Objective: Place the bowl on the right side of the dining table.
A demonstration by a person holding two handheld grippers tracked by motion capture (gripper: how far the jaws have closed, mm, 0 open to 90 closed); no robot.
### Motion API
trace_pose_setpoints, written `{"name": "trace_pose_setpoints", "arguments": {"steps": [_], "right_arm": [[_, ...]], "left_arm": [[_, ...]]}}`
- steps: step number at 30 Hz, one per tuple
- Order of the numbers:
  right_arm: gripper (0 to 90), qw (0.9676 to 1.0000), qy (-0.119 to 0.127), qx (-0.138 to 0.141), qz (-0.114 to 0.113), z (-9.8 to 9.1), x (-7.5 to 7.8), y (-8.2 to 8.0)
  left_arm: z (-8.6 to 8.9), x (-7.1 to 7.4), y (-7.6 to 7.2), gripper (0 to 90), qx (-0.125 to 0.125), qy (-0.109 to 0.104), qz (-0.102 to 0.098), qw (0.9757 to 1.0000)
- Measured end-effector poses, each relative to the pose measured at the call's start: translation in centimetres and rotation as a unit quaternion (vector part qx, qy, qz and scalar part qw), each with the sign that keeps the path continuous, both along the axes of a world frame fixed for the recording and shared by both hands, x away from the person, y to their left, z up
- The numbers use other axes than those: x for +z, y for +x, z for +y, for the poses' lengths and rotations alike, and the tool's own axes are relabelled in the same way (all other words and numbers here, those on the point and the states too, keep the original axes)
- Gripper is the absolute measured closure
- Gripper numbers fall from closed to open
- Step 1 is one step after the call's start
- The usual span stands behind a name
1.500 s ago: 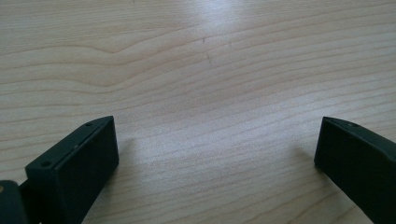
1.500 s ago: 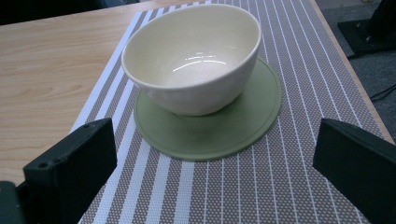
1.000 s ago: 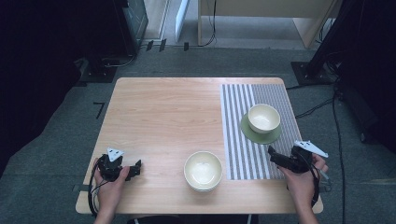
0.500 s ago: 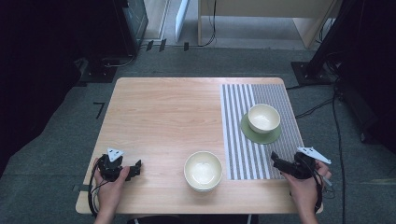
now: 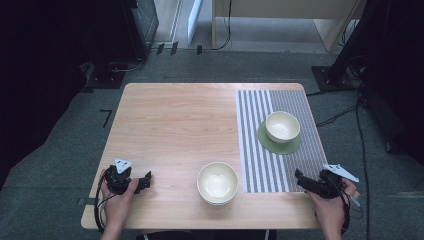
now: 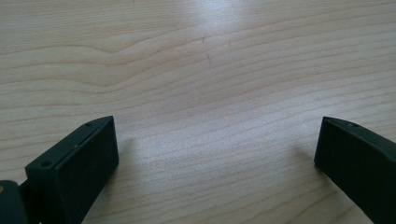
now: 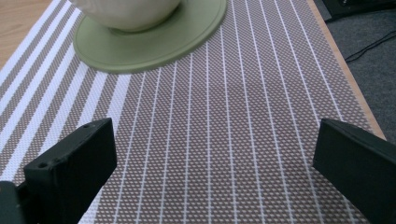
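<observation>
High view, left gripper (image 5: 145, 179) resting on table (image 5: 175, 120), right gripper (image 5: 300, 177) at placemat (image 5: 280, 170) edge, both jaws spread, empty.

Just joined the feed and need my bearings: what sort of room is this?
Probably a lab or recording setup, not a dining room: a lone wooden table on grey carpet, loose cables on the floor, dark equipment around.

Cream bowl (image 5: 217, 183), upright and empty, stands on bare wood near the front edge; a second cream bowl (image 5: 282, 126), upright, sits on a green saucer (image 5: 270, 142) far right.
</observation>
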State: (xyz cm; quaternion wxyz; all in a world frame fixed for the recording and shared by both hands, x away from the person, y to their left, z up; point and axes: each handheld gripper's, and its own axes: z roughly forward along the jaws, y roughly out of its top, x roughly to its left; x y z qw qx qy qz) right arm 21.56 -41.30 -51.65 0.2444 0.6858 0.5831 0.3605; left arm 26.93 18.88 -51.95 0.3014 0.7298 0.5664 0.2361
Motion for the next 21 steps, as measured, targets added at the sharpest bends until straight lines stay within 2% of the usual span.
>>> {"name": "trace_pose_setpoints", "arguments": {"steps": [8, 13, 19, 21], "right_arm": [[0.0, 0.9999, -0.003, 0.001, 0.017, -0.1, -0.7, -0.3], [0.1, 0.9996, -0.018, 0.001, 0.021, 0.2, -0.8, -0.2], [0.6, 0.9966, -0.07, 0.005, 0.042, 1.0, -0.9, 0.0], [0.6, 0.9959, -0.078, 0.004, 0.046, 1.2, -0.9, 0.1]], "left_arm": [[0.0, 0.0, 0.0, 0.0, 0.0, 0.0, 0.0, 1.0], [0.0, 0.0, 0.0, 0.0, 0.0, 0.0, 0.0, 1.0], [0.0, 0.0, 0.0, 0.0, 0.0, 0.0, 0.0, 1.0], [0.0, 0.0, 0.0, 0.0, 0.0, 0.0, 0.0, 1.0]]}}
